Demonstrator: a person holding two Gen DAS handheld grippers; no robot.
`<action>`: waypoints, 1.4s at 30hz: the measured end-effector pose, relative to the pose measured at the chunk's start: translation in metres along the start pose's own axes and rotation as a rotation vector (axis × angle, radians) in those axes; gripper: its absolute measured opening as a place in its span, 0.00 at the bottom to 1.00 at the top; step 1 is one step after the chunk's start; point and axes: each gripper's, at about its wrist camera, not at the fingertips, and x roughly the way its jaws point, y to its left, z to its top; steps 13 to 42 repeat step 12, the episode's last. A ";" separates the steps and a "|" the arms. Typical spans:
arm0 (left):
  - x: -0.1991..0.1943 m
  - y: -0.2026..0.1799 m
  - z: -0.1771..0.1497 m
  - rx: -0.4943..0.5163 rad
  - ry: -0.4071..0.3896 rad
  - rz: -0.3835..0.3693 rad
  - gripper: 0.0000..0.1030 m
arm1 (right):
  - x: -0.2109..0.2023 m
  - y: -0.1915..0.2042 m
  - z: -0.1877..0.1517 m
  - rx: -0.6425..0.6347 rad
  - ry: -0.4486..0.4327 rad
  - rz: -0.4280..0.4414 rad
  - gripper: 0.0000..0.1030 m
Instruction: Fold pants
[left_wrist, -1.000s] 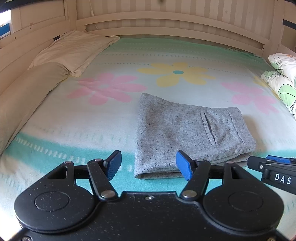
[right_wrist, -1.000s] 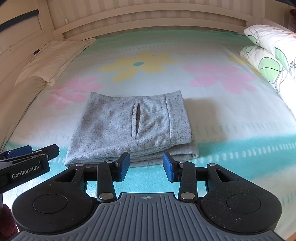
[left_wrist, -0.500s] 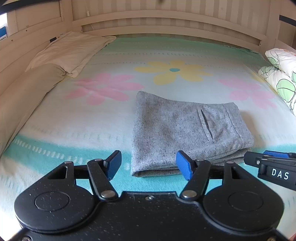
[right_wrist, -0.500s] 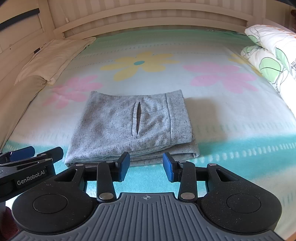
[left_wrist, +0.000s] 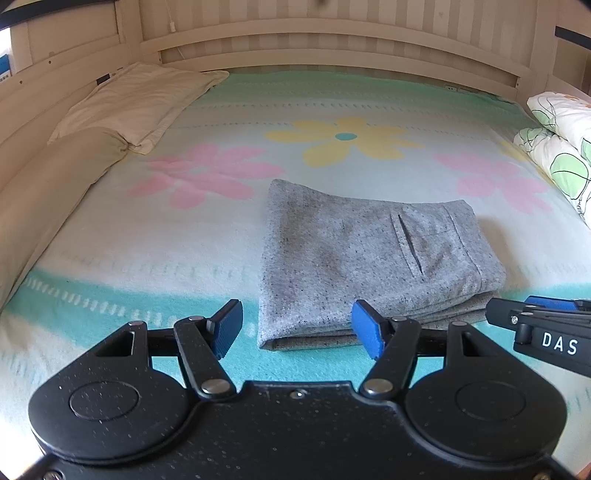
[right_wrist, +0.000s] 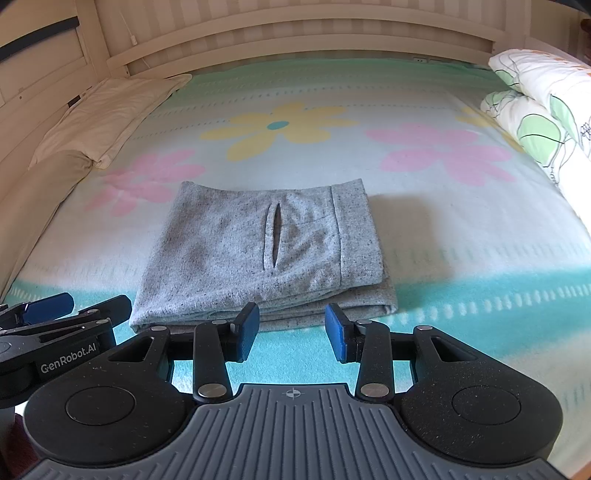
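Note:
The grey speckled pants (left_wrist: 369, 266) lie folded into a compact rectangle on the flowered bedspread (left_wrist: 184, 258), pocket slit and waistband on top; they also show in the right wrist view (right_wrist: 258, 254). My left gripper (left_wrist: 297, 330) is open and empty, just short of the pants' near left corner. My right gripper (right_wrist: 291, 334) is open and empty, just short of the pants' near edge. Each gripper shows at the other view's edge: the right one (left_wrist: 546, 325), the left one (right_wrist: 55, 325).
Two cream pillows (left_wrist: 136, 99) lie along the left bed rail. A rolled white quilt with green leaves (right_wrist: 543, 107) lies at the right. A wooden slatted headboard (left_wrist: 332, 40) closes the far side. The bedspread's teal band runs under both grippers.
Both grippers have drawn back slightly from the folded pants and stayed open. The pants have not moved.

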 end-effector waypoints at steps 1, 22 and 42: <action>0.000 0.000 0.000 0.002 0.000 -0.001 0.66 | 0.000 0.000 0.000 -0.001 0.000 0.001 0.37; 0.000 0.000 0.000 0.007 -0.008 0.004 0.66 | 0.000 0.000 0.000 0.000 0.002 -0.001 0.37; 0.000 0.000 0.000 0.007 -0.008 0.004 0.66 | 0.000 0.000 0.000 0.000 0.002 -0.001 0.37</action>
